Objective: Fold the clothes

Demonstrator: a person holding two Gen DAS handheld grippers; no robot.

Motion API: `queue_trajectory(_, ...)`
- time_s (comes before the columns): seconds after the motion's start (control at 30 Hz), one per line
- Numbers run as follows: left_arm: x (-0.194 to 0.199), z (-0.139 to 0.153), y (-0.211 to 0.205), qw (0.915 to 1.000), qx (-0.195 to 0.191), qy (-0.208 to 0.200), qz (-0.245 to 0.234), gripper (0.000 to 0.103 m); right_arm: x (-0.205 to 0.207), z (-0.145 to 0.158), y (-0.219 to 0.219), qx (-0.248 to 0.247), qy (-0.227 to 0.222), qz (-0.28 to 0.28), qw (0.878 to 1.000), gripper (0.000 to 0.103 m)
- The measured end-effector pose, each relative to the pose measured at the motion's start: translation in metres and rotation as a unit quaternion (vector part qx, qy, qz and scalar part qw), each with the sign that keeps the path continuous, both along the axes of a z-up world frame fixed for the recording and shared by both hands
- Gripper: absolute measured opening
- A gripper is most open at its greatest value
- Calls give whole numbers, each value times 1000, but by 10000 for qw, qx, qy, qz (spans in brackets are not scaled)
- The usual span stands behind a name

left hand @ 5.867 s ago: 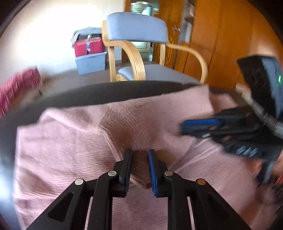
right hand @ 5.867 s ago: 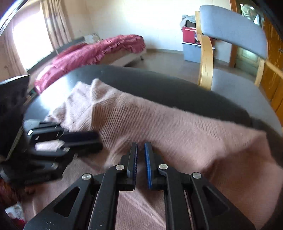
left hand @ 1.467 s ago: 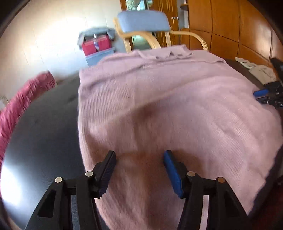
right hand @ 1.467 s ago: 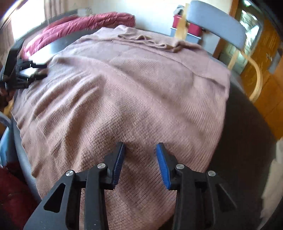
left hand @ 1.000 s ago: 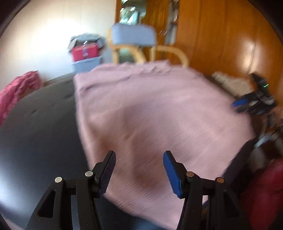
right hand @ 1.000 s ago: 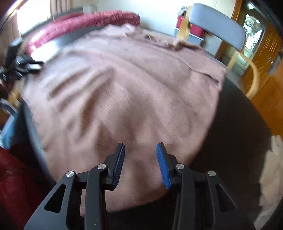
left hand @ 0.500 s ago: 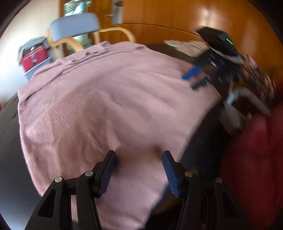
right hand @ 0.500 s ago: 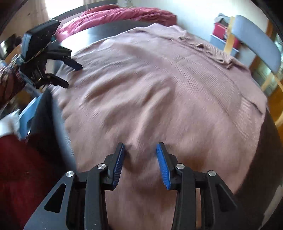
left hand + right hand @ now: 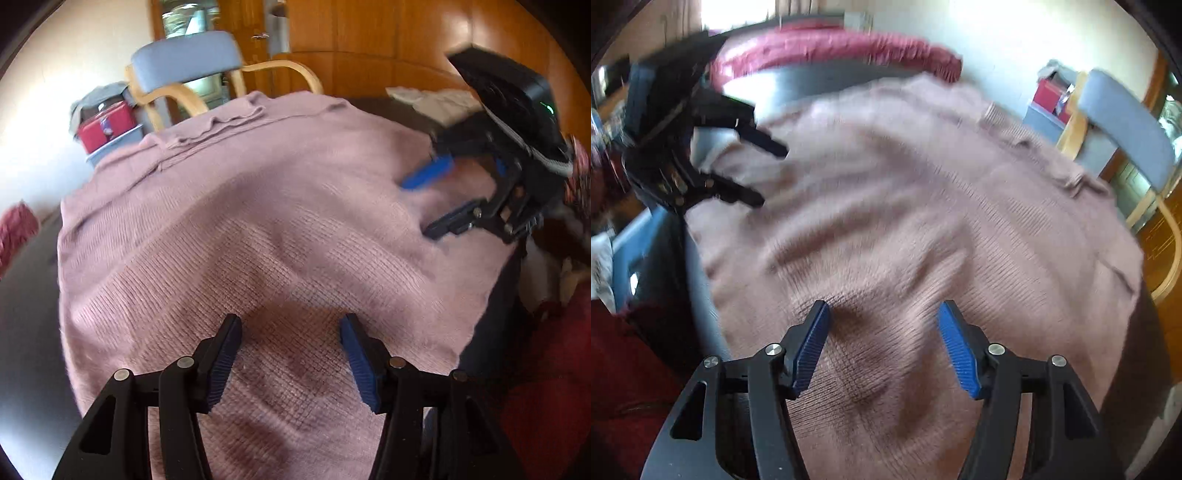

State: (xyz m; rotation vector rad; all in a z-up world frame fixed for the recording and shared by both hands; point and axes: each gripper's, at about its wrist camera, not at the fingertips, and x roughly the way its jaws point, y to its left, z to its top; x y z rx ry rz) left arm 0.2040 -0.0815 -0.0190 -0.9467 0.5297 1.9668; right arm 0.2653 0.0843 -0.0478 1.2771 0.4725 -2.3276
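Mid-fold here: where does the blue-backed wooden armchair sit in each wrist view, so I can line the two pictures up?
Left wrist view: the armchair is at upper left of centre, beyond the far edge of the pink sweater.
Right wrist view: the armchair is at the upper right edge, past the sweater's far corner.
Shared landmark: the red box on a grey bin, just left of the chair in both views.

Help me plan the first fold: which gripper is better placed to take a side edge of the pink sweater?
Left, marginally. The left gripper hangs nearer the pink sweater's side edge; the right gripper is further in. Both are opening, gripping nothing.
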Motion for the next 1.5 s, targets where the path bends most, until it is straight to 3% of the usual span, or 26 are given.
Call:
queue_trajectory(0.03,-2,-1,-2,9999,75,-138,65,53,-1,0,2,-183,-60,10,9998,26)
queue_trajectory(0.07,-4,-1,-5,9996,157,-204,103,43,-1,2,4,-280,-116,10,9995,16)
queue_trajectory(0.1,-4,0,-7,9994,215,-261,92,9,-2,3,6,-359,-156,-8,9992,10)
queue_trajectory(0.13,-4,0,-9,9991,273,-319,82,6,-3,3,9,-460,-207,-32,9987,8)
queue_trajectory(0.37,28,18,-28,9978,451,-205,-430,4,11,17,35,-1490,-828,-111,9853,6)
queue_trajectory(0.5,37,31,-50,9954,744,-388,-469,0,23,19,38,-1651,-1096,71,9801,6)
queue_trajectory(0.6,41,21,-52,9941,594,-629,-653,0,28,16,40,-1718,-1291,202,9764,6)
queue_trajectory(0.7,35,9,-53,9942,533,-746,-557,0,28,12,42,-1637,-1198,158,9791,10)
queue_trajectory(0.77,30,13,-68,9942,808,-668,-254,2,28,15,49,-1919,-1178,130,9742,10)
queue_trajectory(0.83,18,23,-85,9923,1119,-463,247,5,27,27,62,-2084,-854,-36,9743,12)
queue_trajectory(0.93,-1,28,-97,9892,1123,-112,938,14,19,44,85,-1729,-149,-646,9827,12)
queue_trajectory(1.0,-15,17,-93,9904,777,-182,1124,14,9,44,99,-1099,314,-1122,9871,12)
queue_trajectory(1.1,-18,-2,-93,9916,361,-210,1222,15,-2,30,115,-579,328,-1343,9887,12)
queue_trajectory(1.2,-12,-2,-106,9907,390,-82,1301,18,-3,7,132,-195,208,-1441,9892,12)
queue_trajectory(1.5,-4,8,-132,9878,548,-138,1450,17,19,8,153,-510,355,-1652,9843,12)
